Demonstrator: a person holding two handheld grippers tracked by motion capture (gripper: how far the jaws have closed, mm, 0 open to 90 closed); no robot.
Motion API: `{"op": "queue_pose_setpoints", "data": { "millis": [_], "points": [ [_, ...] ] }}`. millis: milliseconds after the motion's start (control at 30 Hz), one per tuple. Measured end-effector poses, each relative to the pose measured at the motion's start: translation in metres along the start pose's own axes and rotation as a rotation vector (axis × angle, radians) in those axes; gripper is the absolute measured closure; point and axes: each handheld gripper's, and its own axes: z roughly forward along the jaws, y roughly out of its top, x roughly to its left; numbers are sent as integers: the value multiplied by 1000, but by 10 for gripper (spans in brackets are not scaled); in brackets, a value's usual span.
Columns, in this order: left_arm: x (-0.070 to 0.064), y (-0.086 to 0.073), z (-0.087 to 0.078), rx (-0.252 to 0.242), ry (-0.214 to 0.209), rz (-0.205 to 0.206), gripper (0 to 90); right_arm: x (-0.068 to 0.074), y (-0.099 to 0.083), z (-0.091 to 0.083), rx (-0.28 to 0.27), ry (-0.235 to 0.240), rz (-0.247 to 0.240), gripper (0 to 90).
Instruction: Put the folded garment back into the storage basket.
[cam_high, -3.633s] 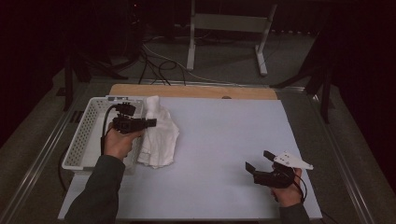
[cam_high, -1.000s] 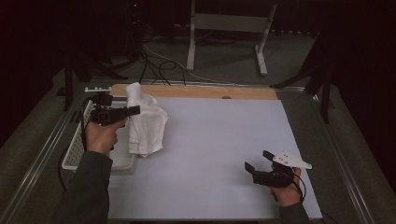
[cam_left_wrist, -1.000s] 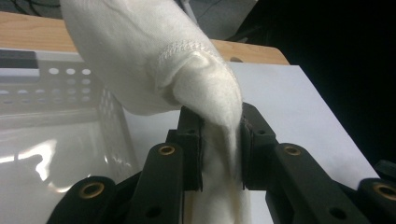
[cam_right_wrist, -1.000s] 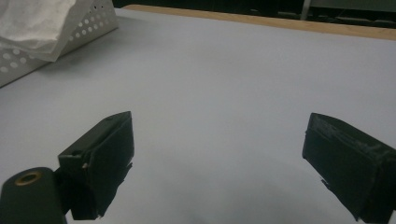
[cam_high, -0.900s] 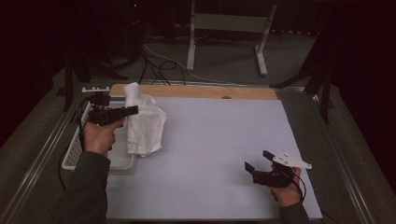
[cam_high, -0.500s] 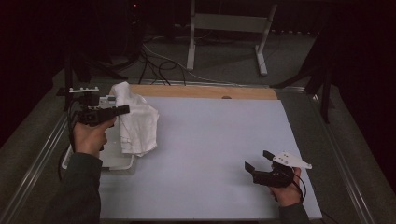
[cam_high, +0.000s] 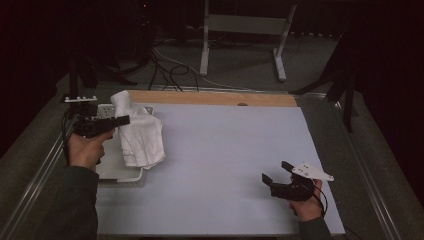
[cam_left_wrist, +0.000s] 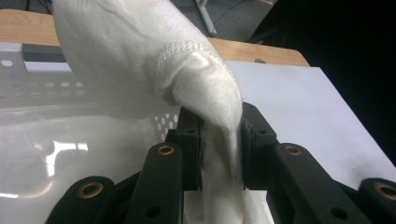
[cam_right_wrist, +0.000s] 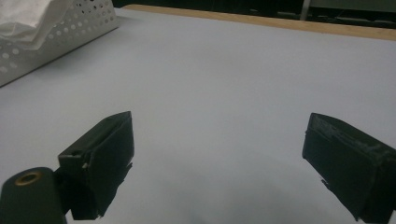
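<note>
Black plastic jaws of the right gripper (cam_high: 274, 176) stand spread wide with nothing between them, low over the near right part of the pale blue table sheet (cam_high: 230, 150), well apart from the work. Farther off at the left, the left gripper (cam_high: 121, 120) is clamped on a fold of the soft white cotton towel (cam_high: 139, 131); the left gripper view shows the cloth (cam_left_wrist: 205, 93) squeezed between the two pads and bulging above them. The towel hangs from that pinch, its lower part draped over the right rim of the white perforated plastic basket (cam_high: 114, 172) and onto the sheet beside it. It looks light and limp, likely to sag, swing and trail wherever it is carried, and not fragile; a grip on a thick bunched fold, as here, should hold better than one on a thin edge. The basket rim is what the hanging cloth could catch on. Beyond lie the bare wooden table edge (cam_high: 215, 98) and a grey metal stand (cam_high: 242, 30) on the floor.
</note>
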Motion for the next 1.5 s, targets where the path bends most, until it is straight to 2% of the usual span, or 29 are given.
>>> {"op": "queue_pose_setpoints", "data": {
  "millis": [100, 1067, 1500],
  "points": [
    [5, -3, -1, 4, 1, 21, 739, 0, 0, 0, -1, 1, -1, 92],
    [28, -13, 0, 58, 51, 89, 739, -1, 0, 1, 1, -2, 1, 91],
    [37, -22, 7, 85, 81, 102, 739, -1, 0, 0, 1, -3, 1, 91]
  ]
}}
